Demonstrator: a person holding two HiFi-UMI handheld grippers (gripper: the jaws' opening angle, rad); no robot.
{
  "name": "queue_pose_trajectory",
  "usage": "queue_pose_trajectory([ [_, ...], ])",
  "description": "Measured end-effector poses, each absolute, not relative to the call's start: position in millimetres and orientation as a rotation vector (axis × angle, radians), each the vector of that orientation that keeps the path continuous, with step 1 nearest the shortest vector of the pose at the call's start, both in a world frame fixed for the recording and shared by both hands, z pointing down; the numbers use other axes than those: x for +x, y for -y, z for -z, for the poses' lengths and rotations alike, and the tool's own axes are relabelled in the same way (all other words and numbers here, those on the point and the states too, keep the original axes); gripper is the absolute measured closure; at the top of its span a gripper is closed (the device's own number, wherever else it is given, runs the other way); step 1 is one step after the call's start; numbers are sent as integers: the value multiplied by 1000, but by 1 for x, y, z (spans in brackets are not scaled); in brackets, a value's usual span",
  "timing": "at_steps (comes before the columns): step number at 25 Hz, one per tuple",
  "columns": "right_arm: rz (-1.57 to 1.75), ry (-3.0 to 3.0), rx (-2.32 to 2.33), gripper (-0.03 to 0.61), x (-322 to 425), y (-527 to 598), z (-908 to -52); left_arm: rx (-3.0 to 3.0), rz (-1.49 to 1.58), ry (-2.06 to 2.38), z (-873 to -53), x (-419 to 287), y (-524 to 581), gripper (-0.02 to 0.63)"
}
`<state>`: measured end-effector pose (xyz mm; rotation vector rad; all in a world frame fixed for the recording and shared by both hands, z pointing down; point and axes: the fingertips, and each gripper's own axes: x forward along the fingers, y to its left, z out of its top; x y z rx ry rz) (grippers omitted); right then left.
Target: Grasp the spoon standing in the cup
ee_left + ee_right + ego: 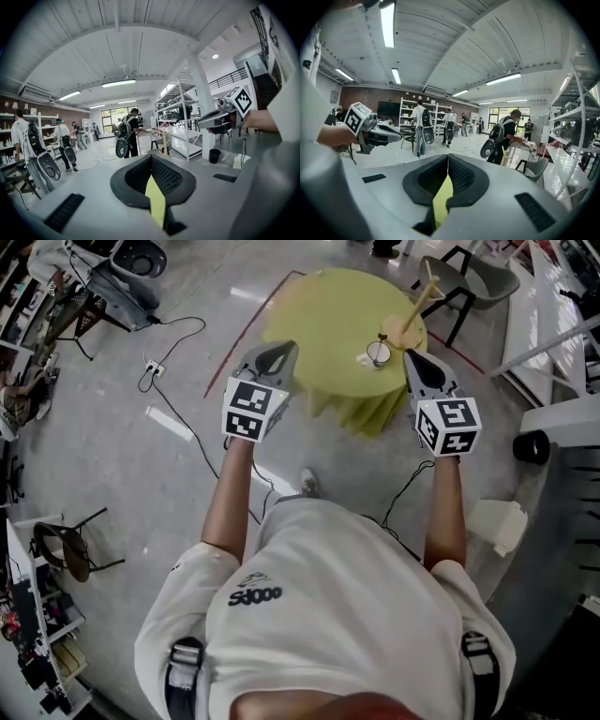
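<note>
A small clear cup (pixel 378 354) stands near the right edge of the round yellow-green table (pixel 328 315). The spoon in it is too small to make out. My right gripper (pixel 412 357) hangs just right of the cup and above it, jaws shut and empty. My left gripper (pixel 277 351) is over the table's left edge, also shut with nothing in it. Both gripper views look level across the room and miss the table. The left gripper view shows closed jaws (pixel 151 159) and the right gripper (pixel 206 123). The right gripper view shows closed jaws (pixel 447 159) and the left gripper (pixel 393 133).
A wooden stand (pixel 405 329) with a slanted stick sits just behind the cup. A grey chair (pixel 473 282) stands beyond the table. Cables and a power strip (pixel 150 367) lie on the floor at left, and a black bin (pixel 532 446) stands at right. Several people (pixel 506 133) work by shelves.
</note>
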<state>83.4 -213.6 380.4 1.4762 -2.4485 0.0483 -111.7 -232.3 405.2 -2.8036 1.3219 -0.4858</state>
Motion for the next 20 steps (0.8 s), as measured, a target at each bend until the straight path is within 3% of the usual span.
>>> queue_pose_trajectory([
  [7, -119, 2400, 1433, 545, 86, 260, -415, -2849, 506, -1321, -426, -109, 277, 586],
  [20, -345, 2366, 1191, 436, 132, 339, -520, -2835, 614, -1583, -478, -80, 317, 586],
])
